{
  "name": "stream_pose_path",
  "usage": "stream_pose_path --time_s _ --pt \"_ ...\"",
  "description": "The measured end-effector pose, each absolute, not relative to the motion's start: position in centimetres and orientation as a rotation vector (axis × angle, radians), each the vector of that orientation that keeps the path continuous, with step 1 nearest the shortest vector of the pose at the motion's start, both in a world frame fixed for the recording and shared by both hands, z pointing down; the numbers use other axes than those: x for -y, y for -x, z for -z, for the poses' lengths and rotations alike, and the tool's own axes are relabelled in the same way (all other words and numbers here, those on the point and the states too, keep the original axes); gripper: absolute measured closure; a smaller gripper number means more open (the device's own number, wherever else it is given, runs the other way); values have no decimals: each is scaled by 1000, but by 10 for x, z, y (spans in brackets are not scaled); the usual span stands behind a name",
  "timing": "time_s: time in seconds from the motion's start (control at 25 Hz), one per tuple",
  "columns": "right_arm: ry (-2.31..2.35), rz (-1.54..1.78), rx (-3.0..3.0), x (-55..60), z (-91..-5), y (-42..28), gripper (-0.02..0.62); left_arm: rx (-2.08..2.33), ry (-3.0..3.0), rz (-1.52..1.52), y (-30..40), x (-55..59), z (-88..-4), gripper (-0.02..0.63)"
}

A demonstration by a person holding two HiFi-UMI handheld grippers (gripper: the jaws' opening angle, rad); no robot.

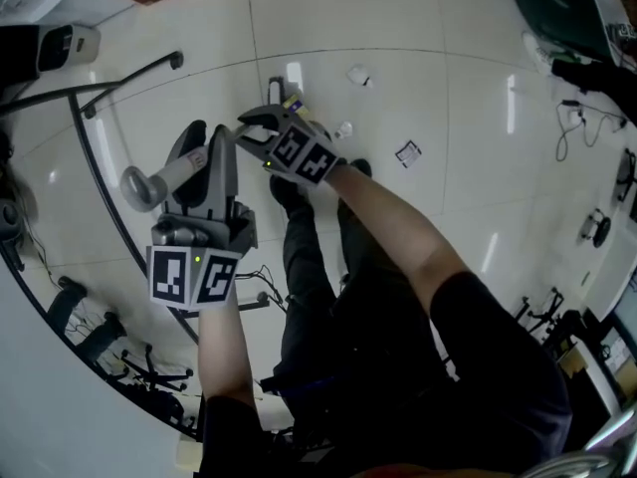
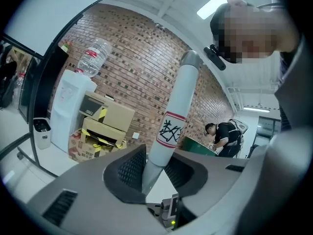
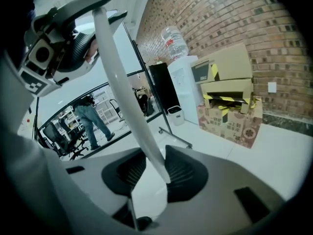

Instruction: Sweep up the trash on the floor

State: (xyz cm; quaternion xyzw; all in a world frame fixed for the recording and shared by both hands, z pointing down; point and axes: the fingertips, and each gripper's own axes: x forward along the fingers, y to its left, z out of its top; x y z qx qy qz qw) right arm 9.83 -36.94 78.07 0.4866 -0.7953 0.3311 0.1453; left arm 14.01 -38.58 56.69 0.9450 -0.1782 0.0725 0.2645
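Trash scraps lie on the floor just past my right gripper, way farther from my left gripper. Right jaws pinch a white stick, left jaws a gray pole.

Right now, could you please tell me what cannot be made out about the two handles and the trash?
1. Right gripper: whether its pads press the white handle or merely flank it; right gripper view, gaps too fine.
2. Lower ends of white handle and grey handle: cut off at the jaws in both gripper views; under the left gripper in the head view.
3. Printed scrap: print too small, head view.
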Motion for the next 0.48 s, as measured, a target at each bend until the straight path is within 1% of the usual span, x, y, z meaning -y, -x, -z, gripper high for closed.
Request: stream_pose_path --time_s 0.28,0.48 --pt "-1426 -945 2326 346 -780 -126 456 368 -2646 -243 -183 347 -568 505" --pt "-1464 -927 2341 337 -779 -140 459 338 -2608 -271 -202 339 -569 499"
